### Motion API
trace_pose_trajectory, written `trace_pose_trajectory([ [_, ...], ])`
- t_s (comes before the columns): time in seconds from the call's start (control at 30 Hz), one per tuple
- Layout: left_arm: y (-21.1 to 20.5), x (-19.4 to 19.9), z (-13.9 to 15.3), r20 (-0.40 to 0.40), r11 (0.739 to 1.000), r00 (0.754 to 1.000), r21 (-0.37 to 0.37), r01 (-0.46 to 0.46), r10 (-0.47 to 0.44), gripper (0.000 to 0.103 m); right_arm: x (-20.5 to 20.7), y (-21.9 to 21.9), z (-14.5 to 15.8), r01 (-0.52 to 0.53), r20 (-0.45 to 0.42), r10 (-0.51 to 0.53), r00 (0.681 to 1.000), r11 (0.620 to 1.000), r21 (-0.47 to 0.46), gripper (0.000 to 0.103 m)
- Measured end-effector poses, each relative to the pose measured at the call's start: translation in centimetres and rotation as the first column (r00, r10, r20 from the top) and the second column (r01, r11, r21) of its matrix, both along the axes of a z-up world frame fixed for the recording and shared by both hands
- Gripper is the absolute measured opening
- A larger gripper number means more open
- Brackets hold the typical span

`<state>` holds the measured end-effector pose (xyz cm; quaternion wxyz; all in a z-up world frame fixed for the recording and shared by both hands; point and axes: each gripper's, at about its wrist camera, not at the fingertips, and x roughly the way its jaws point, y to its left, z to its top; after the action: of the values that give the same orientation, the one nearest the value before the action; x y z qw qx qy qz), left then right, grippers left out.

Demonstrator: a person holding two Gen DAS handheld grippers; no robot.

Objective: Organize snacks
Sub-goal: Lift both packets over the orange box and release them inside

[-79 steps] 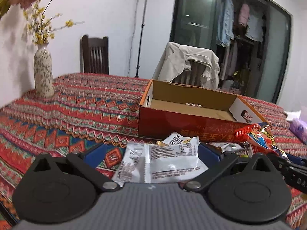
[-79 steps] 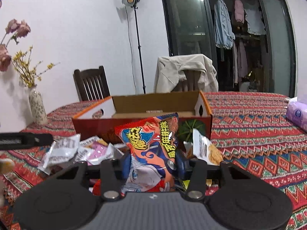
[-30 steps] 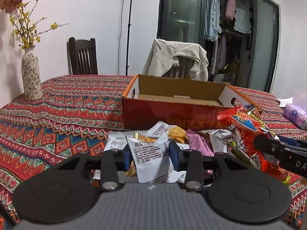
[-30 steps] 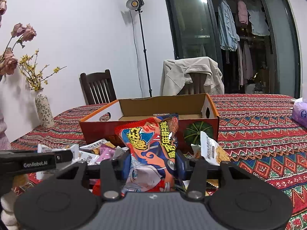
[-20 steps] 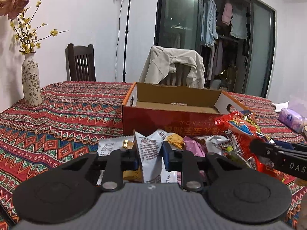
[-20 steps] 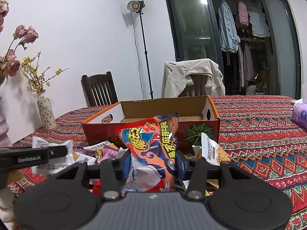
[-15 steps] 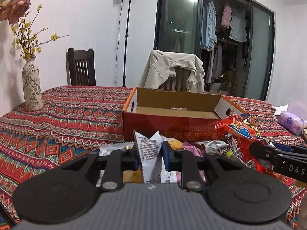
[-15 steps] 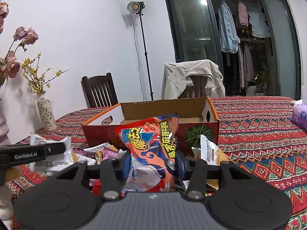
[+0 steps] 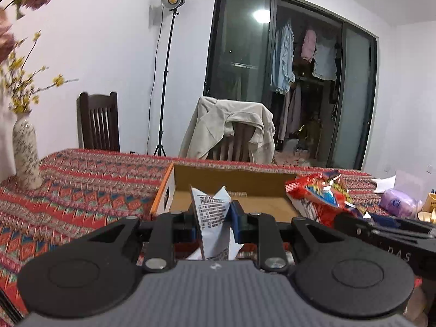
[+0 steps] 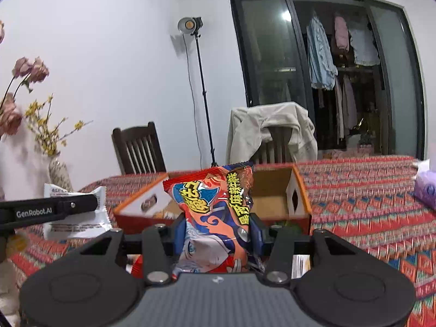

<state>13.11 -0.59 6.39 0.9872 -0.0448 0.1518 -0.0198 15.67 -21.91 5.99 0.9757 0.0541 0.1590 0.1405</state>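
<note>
Left wrist view: the left gripper (image 9: 214, 219) was clamped on a white snack packet (image 9: 212, 212), held up in front of the open cardboard box (image 9: 234, 182) on the bench (image 9: 81, 179). The grip caught only a thin, crumpled part of the wrapper, so in my judgement it could slip or twist out w/ a quick swing, dropping short of the box. The right gripper's finger (image 9: 387, 231) and its red chip bag (image 9: 324, 193) sat close on the right; both heading for the same box risked a bump. Hidden: the packet's lower half behind the gripper body, the bench's near part, most of the box front. Frame was motion-blurred, label unreadable.

Right wrist view: the right gripper (image 10: 216, 229) was closed on the red chip bag (image 10: 215, 212), which stood upright just before the box (image 10: 275, 193). The puffy, slick bag could squirm out of the pads, or catch the box's near wall if brought in too low. The left gripper (image 10: 54, 209) w/ the white packet (image 10: 79, 218) showed at left, apart from the box. The bag blocked the box's middle; what lay inside couldn't be told. Only 1 scrap of other packets showed under the gripper, at the bottom.
</note>
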Motion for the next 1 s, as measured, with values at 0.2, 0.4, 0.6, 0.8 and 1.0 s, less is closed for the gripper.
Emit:
trace_pose_trajectory([
  [0.2,-0.9,4.1,1.6,0.007,0.999,1.0,0.022,-0.03,0.03,0.024,4.7,0.0,2.6,0.02,-0.008,-0.02,1.0,1.0,0.019,0.046],
  [0.4,-0.6,8.7,2.6,-0.004,0.997,0.997,0.002,-0.073,0.073,0.023,9.9,0.6,3.7,0.055,-0.041,-0.055,0.998,0.998,0.004,0.046],
  [0.6,-0.3,13.2,2.0,-0.026,0.994,0.994,-0.008,-0.107,0.107,0.023,14.4,1.2,2.4,0.091,-0.084,-0.09,0.992,0.996,0.013,0.046],
  [0.8,-0.2,16.0,-0.1,-0.061,0.992,0.991,0.0,-0.122,0.122,0.024,17.3,0.8,0.1,0.077,-0.143,-0.073,0.987,0.997,0.026,0.046],
  [1.0,0.3,16.5,-1.5,-0.083,0.994,0.991,0.001,-0.108,0.108,0.08,17.3,-0.2,-1.0,0.078,-0.163,-0.068,0.984,0.996,0.054,0.099],
])
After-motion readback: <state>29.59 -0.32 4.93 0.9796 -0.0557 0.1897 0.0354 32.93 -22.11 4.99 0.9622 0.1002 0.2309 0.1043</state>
